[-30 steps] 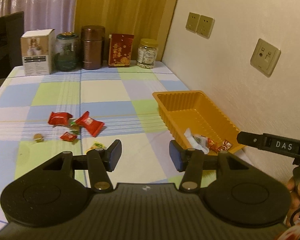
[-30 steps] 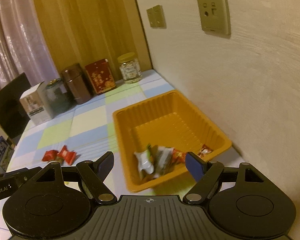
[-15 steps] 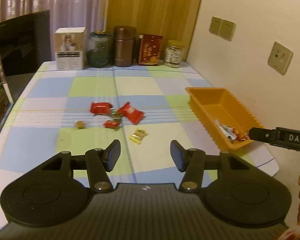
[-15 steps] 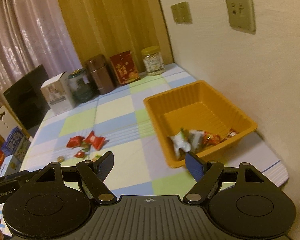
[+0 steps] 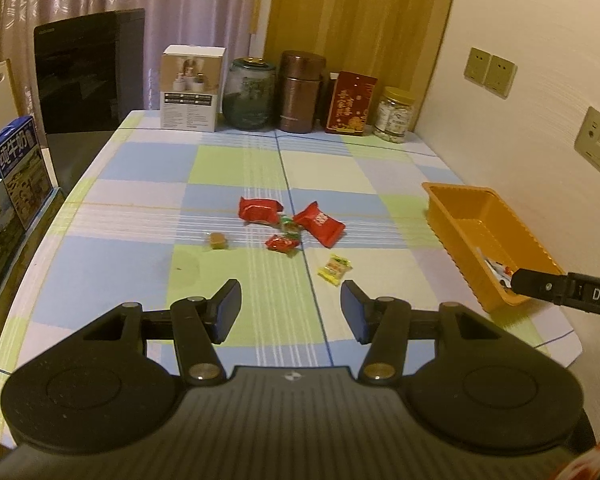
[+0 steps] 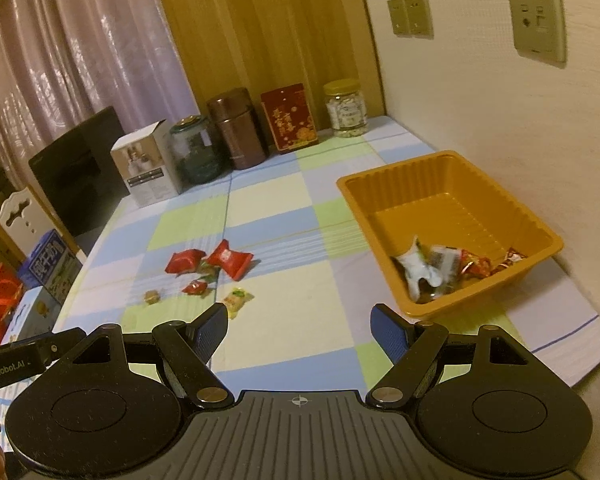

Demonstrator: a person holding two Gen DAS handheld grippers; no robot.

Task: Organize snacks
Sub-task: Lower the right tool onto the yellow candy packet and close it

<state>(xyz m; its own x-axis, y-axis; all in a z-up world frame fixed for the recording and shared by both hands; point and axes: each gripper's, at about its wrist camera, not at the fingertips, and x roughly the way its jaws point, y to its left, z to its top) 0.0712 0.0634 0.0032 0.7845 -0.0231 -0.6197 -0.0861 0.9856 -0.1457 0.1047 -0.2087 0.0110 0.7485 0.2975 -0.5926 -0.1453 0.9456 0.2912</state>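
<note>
Left gripper (image 5: 290,312) spread, holding nothing, low center of frame above the table (image 5: 140,208). Loose snacks mid-frame just beyond its fingertips: yellow candy (image 5: 335,269) nearest, two red packets (image 5: 259,210) (image 5: 319,223), small red candy (image 5: 282,243), brown candy (image 5: 217,239). Right gripper (image 6: 298,330) also spread, nothing held; orange tray (image 6: 452,196) right of frame, wrapped snacks bunched in its near corner.
</note>
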